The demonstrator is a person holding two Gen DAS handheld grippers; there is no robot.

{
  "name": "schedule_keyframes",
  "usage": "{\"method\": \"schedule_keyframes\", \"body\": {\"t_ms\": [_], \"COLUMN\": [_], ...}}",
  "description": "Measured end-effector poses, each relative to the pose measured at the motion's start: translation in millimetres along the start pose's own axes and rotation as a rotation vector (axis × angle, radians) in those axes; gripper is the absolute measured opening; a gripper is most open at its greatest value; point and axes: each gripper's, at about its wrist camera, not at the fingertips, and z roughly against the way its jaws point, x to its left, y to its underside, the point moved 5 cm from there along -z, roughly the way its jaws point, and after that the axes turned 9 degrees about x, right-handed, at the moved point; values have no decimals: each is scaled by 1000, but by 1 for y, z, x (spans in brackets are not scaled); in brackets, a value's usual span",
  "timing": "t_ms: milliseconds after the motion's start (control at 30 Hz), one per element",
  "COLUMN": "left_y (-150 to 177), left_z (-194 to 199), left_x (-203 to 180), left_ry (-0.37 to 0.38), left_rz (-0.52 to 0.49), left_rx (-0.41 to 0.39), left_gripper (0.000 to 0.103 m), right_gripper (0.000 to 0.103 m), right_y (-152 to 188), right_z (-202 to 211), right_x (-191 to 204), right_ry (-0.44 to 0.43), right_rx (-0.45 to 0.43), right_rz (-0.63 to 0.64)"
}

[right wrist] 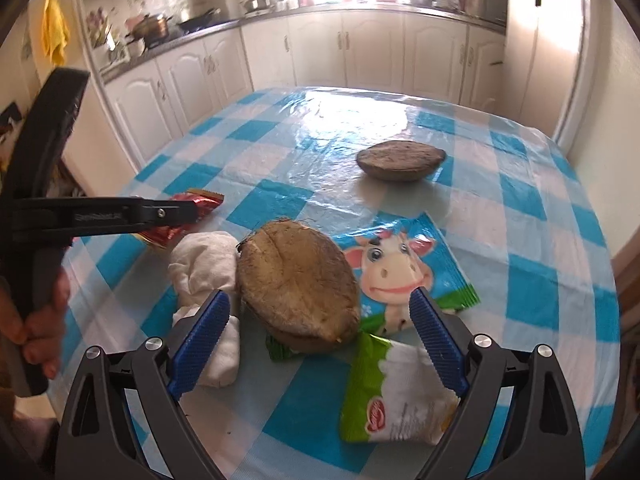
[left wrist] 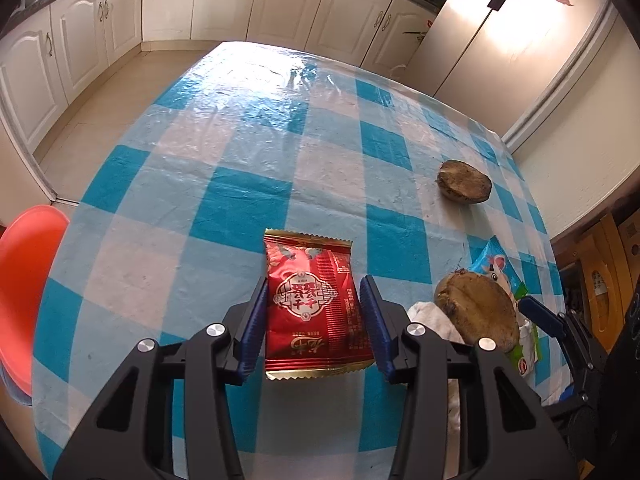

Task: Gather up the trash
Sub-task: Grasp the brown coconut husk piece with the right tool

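Note:
A red snack packet (left wrist: 316,304) lies flat on the blue-and-white checked tablecloth (left wrist: 240,184). My left gripper (left wrist: 315,292) is open with its blue pads on either side of the packet, not squeezing it. In the right wrist view my right gripper (right wrist: 320,308) is open around a brown coconut half (right wrist: 298,284). That half rests on a blue cow-print wrapper (right wrist: 404,256). A green-and-white wrapper (right wrist: 394,396) lies under the right finger. A crumpled white tissue (right wrist: 208,264) sits by the left finger. The left gripper (right wrist: 176,212) shows over the red packet (right wrist: 200,202).
A second coconut half (right wrist: 400,159) lies farther back on the table; it also shows in the left wrist view (left wrist: 464,181). An orange chair (left wrist: 24,288) stands at the table's left edge. White cabinets (left wrist: 224,4) and a fridge (left wrist: 504,28) stand behind.

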Motion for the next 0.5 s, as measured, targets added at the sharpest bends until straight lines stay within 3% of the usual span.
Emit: {"method": "schedule_keyframes", "body": {"t_ms": [33, 100, 500], "left_y": [1, 3, 11], "left_z": [1, 3, 18], "left_x": [3, 5, 23], "left_ry": [6, 12, 63], "left_rz": [2, 2, 15], "left_rx": [-2, -5, -31], "left_gripper": [46, 46, 44], "right_gripper": [81, 77, 77], "right_y": [-1, -3, -4], "right_z": [-2, -4, -7], "right_x": [1, 3, 4], "right_ry": [7, -1, 5], "right_rx": [2, 11, 51], "right_rz": [13, 20, 93]}}
